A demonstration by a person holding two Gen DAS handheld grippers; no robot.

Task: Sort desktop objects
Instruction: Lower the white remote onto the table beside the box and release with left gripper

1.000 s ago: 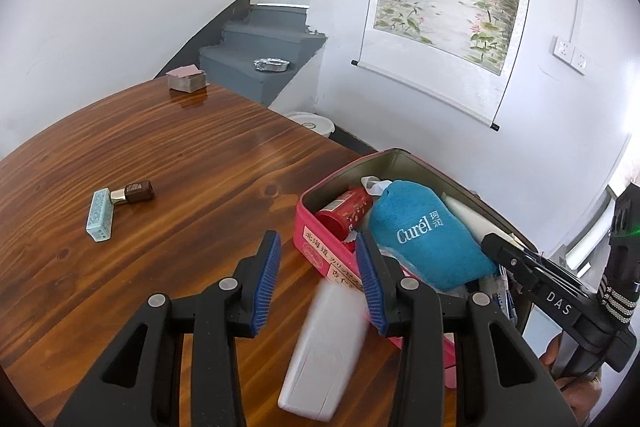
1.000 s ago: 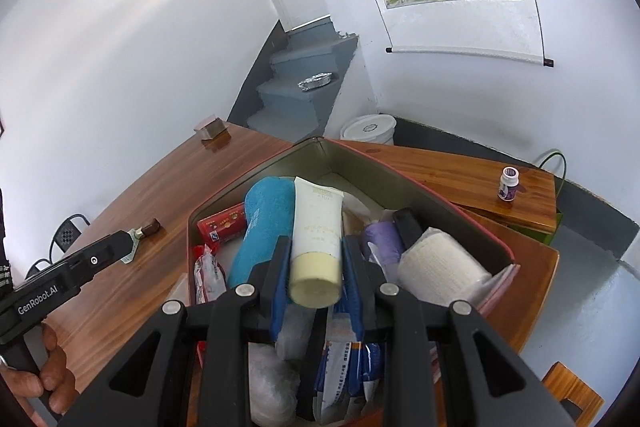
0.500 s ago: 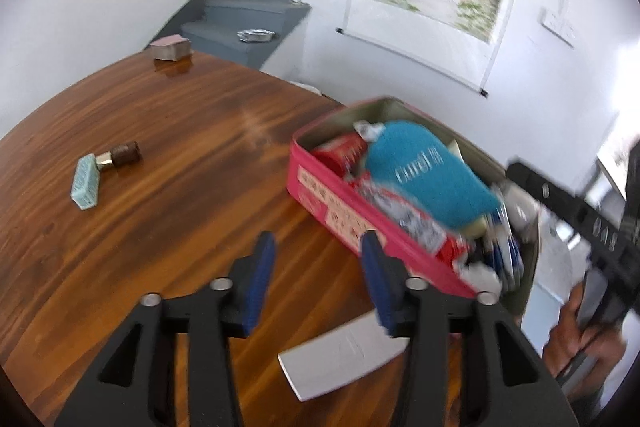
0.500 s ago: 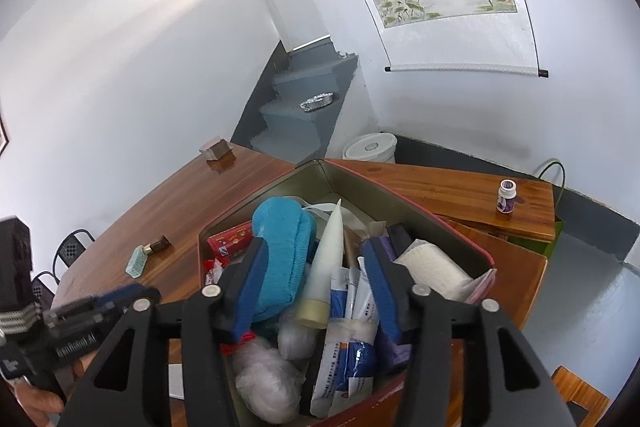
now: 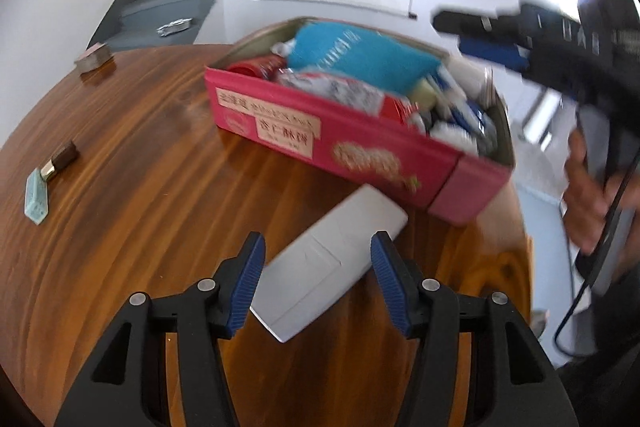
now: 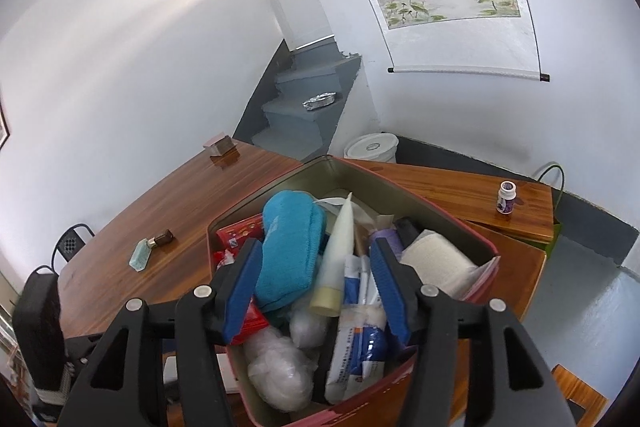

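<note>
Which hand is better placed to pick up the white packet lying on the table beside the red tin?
The left. Its tongs are open with the white packet between the pads, on the table. The right tongs, also open, hang over the full red tin, away from the packet.

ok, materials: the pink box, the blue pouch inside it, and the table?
Pink box: looks like painted tin; dull metallic inner wall, thin rolled rim, printed outside.
Blue pouch: soft knit or terry fabric; fuzzy ribbed surface, slumps over its neighbours.
Table: wood or wood veneer, glossy varnish; strong grain stripes and window glare. Solid or veneer can't be told.
</note>
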